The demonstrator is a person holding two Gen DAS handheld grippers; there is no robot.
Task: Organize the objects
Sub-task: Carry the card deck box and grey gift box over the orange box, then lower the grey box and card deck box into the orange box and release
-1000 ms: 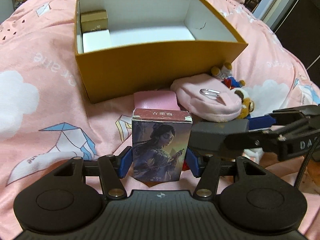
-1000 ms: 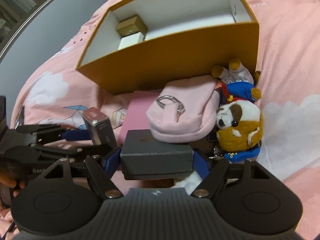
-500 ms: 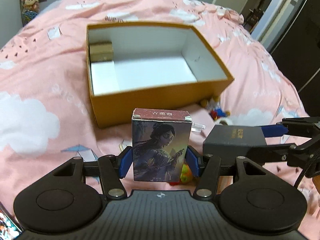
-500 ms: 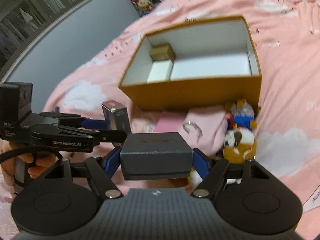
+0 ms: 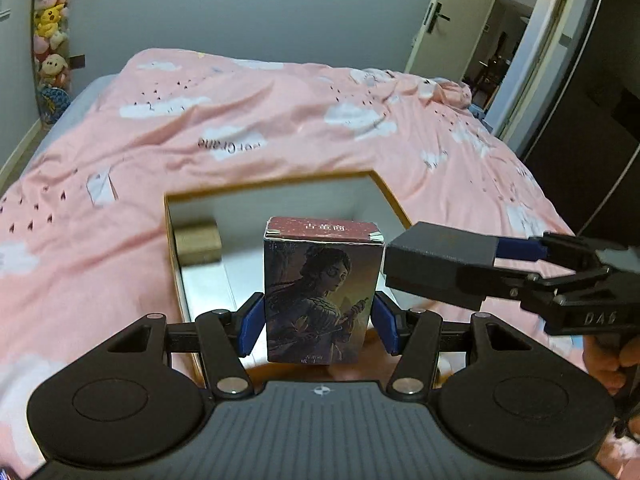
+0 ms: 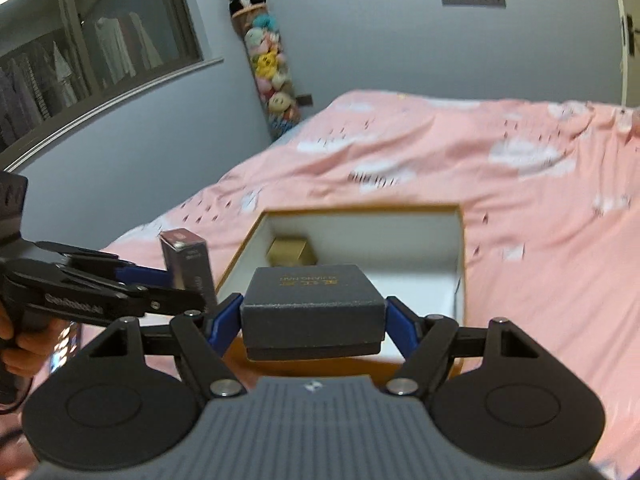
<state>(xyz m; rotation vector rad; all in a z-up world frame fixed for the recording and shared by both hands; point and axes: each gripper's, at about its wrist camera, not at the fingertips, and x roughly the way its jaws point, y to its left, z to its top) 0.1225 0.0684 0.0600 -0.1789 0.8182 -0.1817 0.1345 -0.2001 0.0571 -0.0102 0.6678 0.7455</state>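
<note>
My left gripper (image 5: pixel 319 316) is shut on an upright card box (image 5: pixel 322 292) with a painted woman on its face; the card box also shows in the right wrist view (image 6: pixel 188 270). My right gripper (image 6: pixel 313 318) is shut on a flat dark grey box (image 6: pixel 312 306) with gold lettering, which also shows in the left wrist view (image 5: pixel 440 264). Both are held in the air over the near edge of an open orange box (image 6: pixel 462 248) with white inside walls (image 5: pixel 176 264). A small gold box (image 6: pixel 290 252) sits in its far left corner (image 5: pixel 198 242).
The orange box rests on a bed with a pink cloud-print duvet (image 5: pixel 248 128). A column of plush toys (image 6: pixel 266 64) hangs on the grey wall. A doorway (image 5: pixel 492 52) opens at the far right. A window (image 6: pixel 100 52) is on the left.
Both grippers have risen and come forward over the orange box while keeping their boxes. The view has tilted up, so the pink pouch and plush dog on the bed are out of sight.
</note>
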